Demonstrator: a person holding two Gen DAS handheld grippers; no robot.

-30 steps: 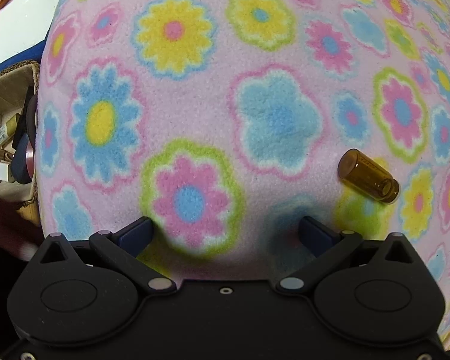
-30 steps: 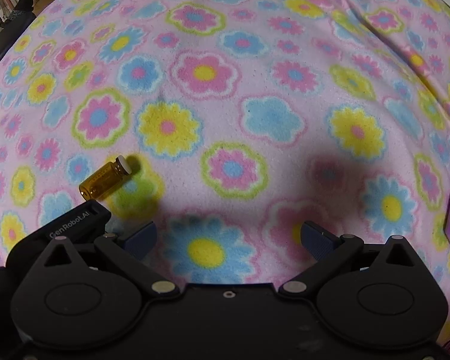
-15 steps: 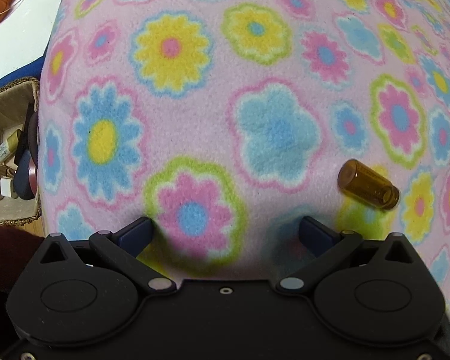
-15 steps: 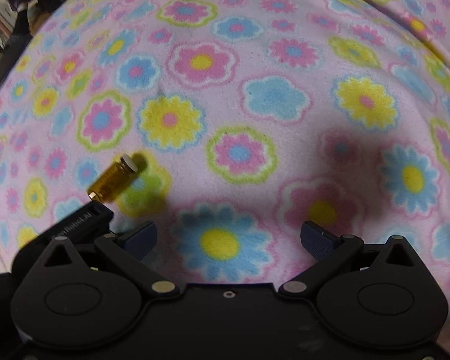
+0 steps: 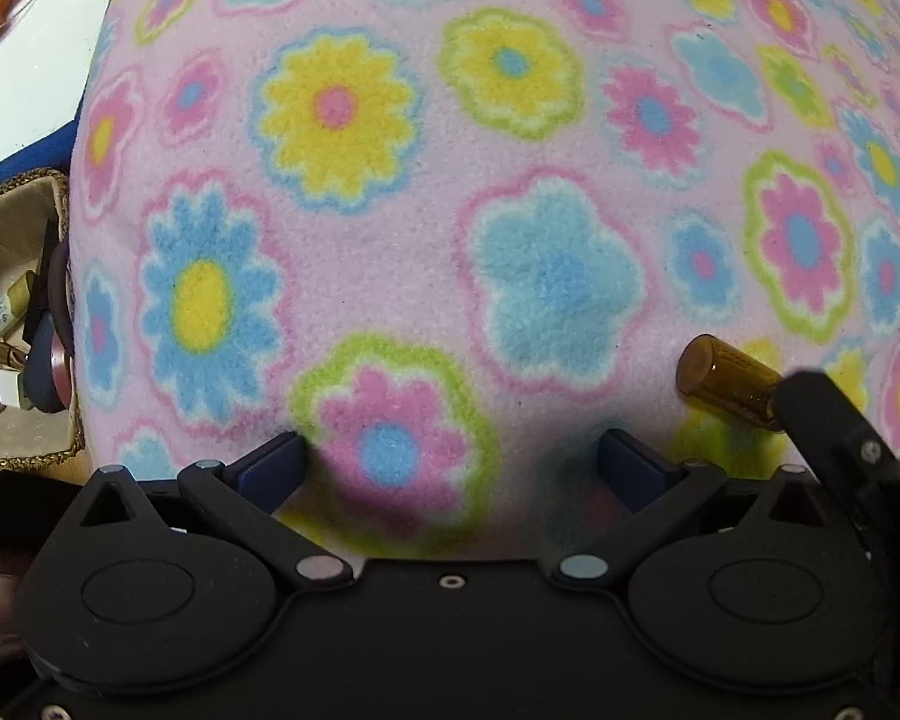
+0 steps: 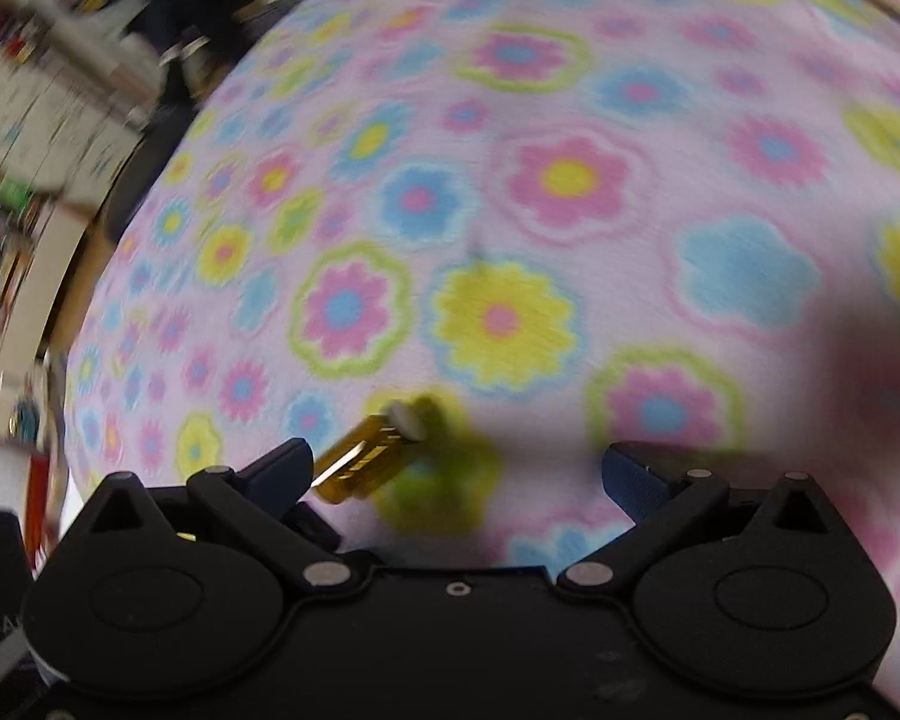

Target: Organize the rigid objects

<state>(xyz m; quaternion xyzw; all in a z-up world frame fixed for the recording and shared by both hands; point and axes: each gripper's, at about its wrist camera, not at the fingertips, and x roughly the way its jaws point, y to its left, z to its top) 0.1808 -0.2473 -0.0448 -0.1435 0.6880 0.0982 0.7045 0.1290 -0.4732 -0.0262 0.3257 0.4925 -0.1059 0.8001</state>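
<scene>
A small amber glass vial with a white cap lies on its side on the pink flowered fleece blanket. In the right wrist view the vial lies just in front of my right gripper's left finger, inside the open jaws. My right gripper is open and empty; that view is blurred. My left gripper is open and empty, low over the blanket, with the vial to its right. Part of the right gripper covers the vial's cap end in the left wrist view.
A tan fabric basket with several small items stands off the blanket's left edge. A white surface lies at far left. Shelves and clutter show beyond the blanket's left edge in the right wrist view.
My right gripper has swung left and down toward the vial, which now sits between its fingers; it has entered the left wrist view. My left gripper has barely moved.
</scene>
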